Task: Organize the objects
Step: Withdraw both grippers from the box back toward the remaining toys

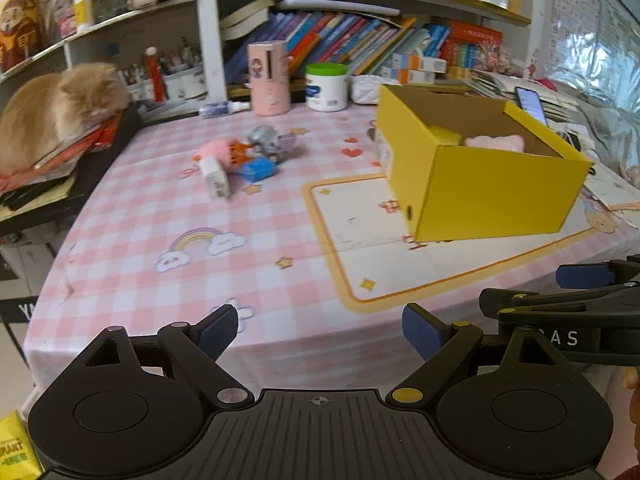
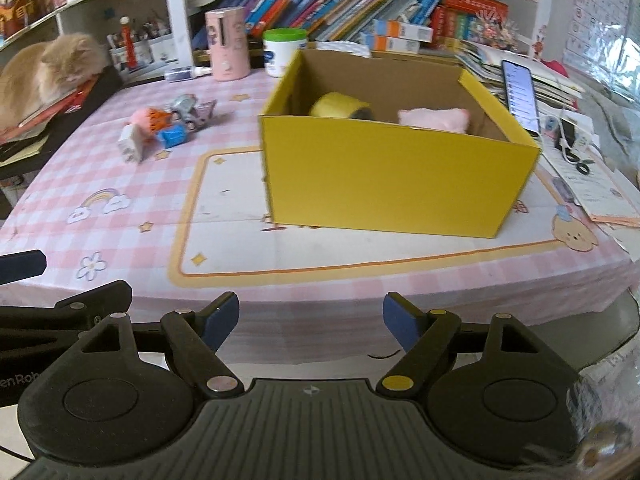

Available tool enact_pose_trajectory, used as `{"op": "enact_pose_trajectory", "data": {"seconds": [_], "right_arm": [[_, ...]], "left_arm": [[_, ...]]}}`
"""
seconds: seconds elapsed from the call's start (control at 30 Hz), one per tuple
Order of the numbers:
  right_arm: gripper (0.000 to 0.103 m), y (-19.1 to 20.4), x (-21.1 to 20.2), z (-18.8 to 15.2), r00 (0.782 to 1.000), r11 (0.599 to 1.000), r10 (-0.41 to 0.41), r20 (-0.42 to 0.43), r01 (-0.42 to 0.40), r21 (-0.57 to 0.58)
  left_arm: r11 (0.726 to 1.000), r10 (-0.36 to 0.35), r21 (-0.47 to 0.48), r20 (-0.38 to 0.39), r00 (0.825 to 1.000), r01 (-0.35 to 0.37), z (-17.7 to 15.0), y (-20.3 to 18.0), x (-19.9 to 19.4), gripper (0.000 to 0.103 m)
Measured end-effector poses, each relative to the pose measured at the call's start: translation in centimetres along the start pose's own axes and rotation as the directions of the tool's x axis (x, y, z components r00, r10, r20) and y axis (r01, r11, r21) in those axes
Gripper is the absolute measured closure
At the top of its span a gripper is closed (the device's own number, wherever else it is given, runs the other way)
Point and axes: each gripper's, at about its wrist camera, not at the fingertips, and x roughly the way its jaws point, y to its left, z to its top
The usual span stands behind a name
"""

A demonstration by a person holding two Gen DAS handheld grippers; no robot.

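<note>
Two things sit in the yellow box (image 2: 396, 176), open-topped with plain brown inside, at 3 o'clock on the desk (image 2: 120, 240): a tape roll (image 2: 340, 106) and a pink plush (image 2: 434, 119). Left view hides most of the roll. Loose toys (image 1: 244, 156) wait at 11 o'clock. Left fingers (image 1: 320, 330) and right fingers (image 2: 310, 320) are both spread wide, holding nothing.

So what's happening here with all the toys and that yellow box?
A person is tidying small things into the yellow box. A roll of tape and a pink plush are already inside. A little pile of toys waits on the table. The left gripper and right gripper are both empty, near the table's edge.
</note>
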Motion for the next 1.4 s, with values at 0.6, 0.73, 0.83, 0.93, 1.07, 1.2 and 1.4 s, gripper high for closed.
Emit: {"op": "enact_pose_trajectory", "data": {"seconds": [0.6, 0.73, 0.83, 0.93, 1.07, 1.2, 1.4], "right_arm": [[0.025, 6.9, -0.2, 0.1, 0.998, 0.992, 0.069, 0.010, -0.068, -0.102], [0.025, 8.5, -0.2, 0.4, 0.996, 0.989, 0.085, 0.018, -0.083, -0.124], [0.025, 9.5, -0.3, 0.6, 0.995, 0.985, 0.099, 0.023, -0.095, -0.144], [0.025, 10.2, -0.2, 0.8, 0.994, 0.981, 0.107, 0.028, -0.101, -0.163], [0.025, 10.6, 0.3, 1.1, 0.993, 0.979, 0.114, 0.021, -0.109, -0.172], [0.025, 10.7, 1.0, 1.5, 0.993, 0.978, 0.121, 0.015, -0.117, -0.174], [0.025, 10.6, 2.7, 3.4, 0.990, 0.975, 0.137, 0.023, -0.131, -0.178]], "left_arm": [[0.993, 0.083, -0.087, 0.016, 0.996, -0.081, -2.0, 6.2, -2.0, 0.011], [0.988, 0.104, -0.114, 0.023, 0.994, -0.101, -2.2, 7.6, -2.4, 0.011], [0.984, 0.120, -0.132, 0.026, 0.992, -0.116, -2.3, 8.4, -2.6, 0.011], [0.982, 0.125, -0.149, 0.023, 0.992, -0.120, -2.3, 8.9, -2.5, 0.011], [0.981, 0.127, -0.152, 0.016, 0.992, -0.123, -2.2, 9.0, -2.1, 0.011], [0.979, 0.137, -0.154, 0.010, 0.991, -0.134, -1.6, 9.2, -1.2, 0.011], [0.977, 0.149, -0.158, 0.027, 0.988, -0.143, 0.3, 9.5, 0.6, 0.011]]}}
